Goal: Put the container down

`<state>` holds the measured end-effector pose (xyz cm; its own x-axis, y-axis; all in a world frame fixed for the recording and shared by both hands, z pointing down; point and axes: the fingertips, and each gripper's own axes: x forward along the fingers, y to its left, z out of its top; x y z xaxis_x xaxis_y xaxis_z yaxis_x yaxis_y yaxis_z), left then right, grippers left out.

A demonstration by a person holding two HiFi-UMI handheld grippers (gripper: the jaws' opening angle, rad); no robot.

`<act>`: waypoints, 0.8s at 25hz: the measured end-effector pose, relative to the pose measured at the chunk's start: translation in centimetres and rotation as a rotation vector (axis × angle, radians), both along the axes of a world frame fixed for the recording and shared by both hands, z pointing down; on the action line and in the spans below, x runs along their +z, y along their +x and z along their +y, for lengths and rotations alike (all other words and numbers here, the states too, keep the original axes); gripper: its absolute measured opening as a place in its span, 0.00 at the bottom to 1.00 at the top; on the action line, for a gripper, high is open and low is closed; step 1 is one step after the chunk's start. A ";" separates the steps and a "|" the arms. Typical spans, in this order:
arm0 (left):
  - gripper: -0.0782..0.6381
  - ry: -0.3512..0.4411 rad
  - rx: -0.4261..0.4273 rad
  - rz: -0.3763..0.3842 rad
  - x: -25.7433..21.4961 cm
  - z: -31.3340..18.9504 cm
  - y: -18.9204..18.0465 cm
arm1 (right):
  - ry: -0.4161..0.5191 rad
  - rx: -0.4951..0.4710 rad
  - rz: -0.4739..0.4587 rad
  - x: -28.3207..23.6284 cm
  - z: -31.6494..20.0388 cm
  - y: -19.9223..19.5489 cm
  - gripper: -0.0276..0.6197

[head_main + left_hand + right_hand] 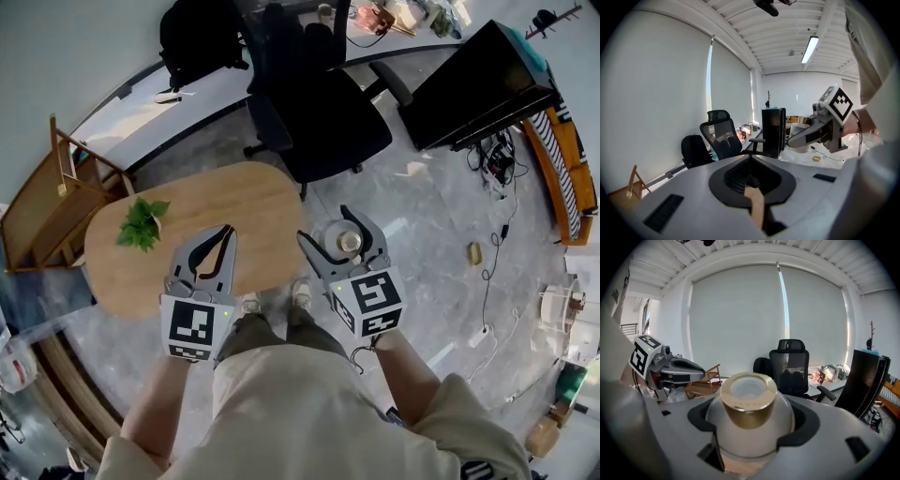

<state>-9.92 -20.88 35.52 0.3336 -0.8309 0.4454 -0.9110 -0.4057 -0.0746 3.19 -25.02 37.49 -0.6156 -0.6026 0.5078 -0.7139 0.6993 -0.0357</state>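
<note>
Two grippers sit low in the middle of the head view, side by side in front of your knees. Your left gripper (220, 234) (750, 159) has its jaws closed tip to tip, and only a tan sliver of the table shows through the opening behind them. Your right gripper (328, 227) has its jaws spread around the container (342, 241) (750, 427), a rounded white jar with a gold collar (749, 404) and a pale top. The jaws press on its body from both sides, and the jar stands upright in the grip, collar up. It is held in the air, clear of any surface. In the head view it lies just right of the right edge of the oval wooden table (216, 202), over the grey floor. The left gripper hangs over the lower middle of that tabletop. A small green plant (142, 223) stands on the table's left part, well apart from both grippers. Your shoes (300, 292) show just below the table edge, between the two grippers. Further up the frame a black office chair (323, 112) faces the table, with a black backpack (197, 37) at the upper left and a black cabinet (483, 84) at the upper right. Each gripper view catches the other gripper off to its side.
</note>
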 end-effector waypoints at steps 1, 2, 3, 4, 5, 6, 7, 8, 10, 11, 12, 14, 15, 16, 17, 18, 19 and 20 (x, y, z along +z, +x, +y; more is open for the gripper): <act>0.12 -0.001 -0.010 -0.002 0.5 -0.4 0.0 | 0.000 -0.009 -0.001 0.6 -0.5 -0.1 0.55; 0.12 -0.004 -0.021 -0.001 1.0 -0.8 -0.1 | -0.001 -0.017 0.000 1.2 -0.9 -0.2 0.55; 0.12 -0.008 -0.031 0.001 1.5 -1.1 -0.2 | -0.001 -0.023 0.003 1.8 -1.4 -0.3 0.55; 0.12 -0.014 -0.040 0.004 2.1 -1.4 -0.2 | -0.003 -0.028 0.006 2.4 -1.8 -0.5 0.55; 0.12 -0.022 -0.048 0.007 2.7 -1.6 -0.3 | -0.007 -0.031 0.009 3.1 -2.2 -0.6 0.55; 0.12 -0.030 -0.056 0.011 3.3 -1.9 -0.3 | -0.014 -0.032 0.008 3.7 -2.6 -0.7 0.55; 0.12 -0.038 -0.064 0.015 3.9 -2.2 -0.3 | -0.021 -0.033 0.006 4.4 -3.0 -0.8 0.55; 0.12 -0.045 -0.071 0.020 4.5 -2.7 -0.3 | -0.026 -0.032 0.004 5.2 -3.5 -0.9 0.55; 0.12 -0.056 -0.078 0.030 6.0 -3.7 -0.1 | -0.028 -0.028 0.008 6.8 -4.5 -1.1 0.55; 0.12 -0.062 -0.079 0.033 6.9 -4.2 0.0 | -0.026 -0.026 0.012 7.7 -5.0 -1.2 0.55; 0.12 -0.069 -0.078 0.037 7.8 -4.6 0.2 | -0.026 -0.023 0.013 8.7 -5.4 -1.3 0.55; 0.12 -0.083 -0.076 0.043 9.8 -5.2 0.3 | -0.032 -0.016 0.011 10.6 -6.1 -1.6 0.55; 0.12 -0.091 -0.073 0.038 10.7 -5.4 0.3 | -0.037 -0.016 0.011 11.6 -6.4 -1.8 0.55; 0.12 -0.097 -0.068 0.025 11.8 -5.7 0.3 | -0.040 -0.019 0.014 12.6 -6.6 -2.0 0.55; 0.12 -0.100 -0.058 0.005 12.8 -5.9 0.3 | -0.040 -0.027 0.020 13.6 -6.9 -2.3 0.55; 0.12 -0.102 -0.047 -0.011 13.8 -6.2 0.4 | -0.038 -0.037 0.027 14.6 -7.1 -2.6 0.55; 0.12 -0.106 -0.038 -0.015 14.8 -6.5 0.5 | -0.035 -0.047 0.033 15.6 -7.3 -2.9 0.55; 0.12 -0.112 -0.032 -0.010 15.9 -6.8 0.6 | -0.034 -0.054 0.035 16.6 -7.5 -3.2 0.55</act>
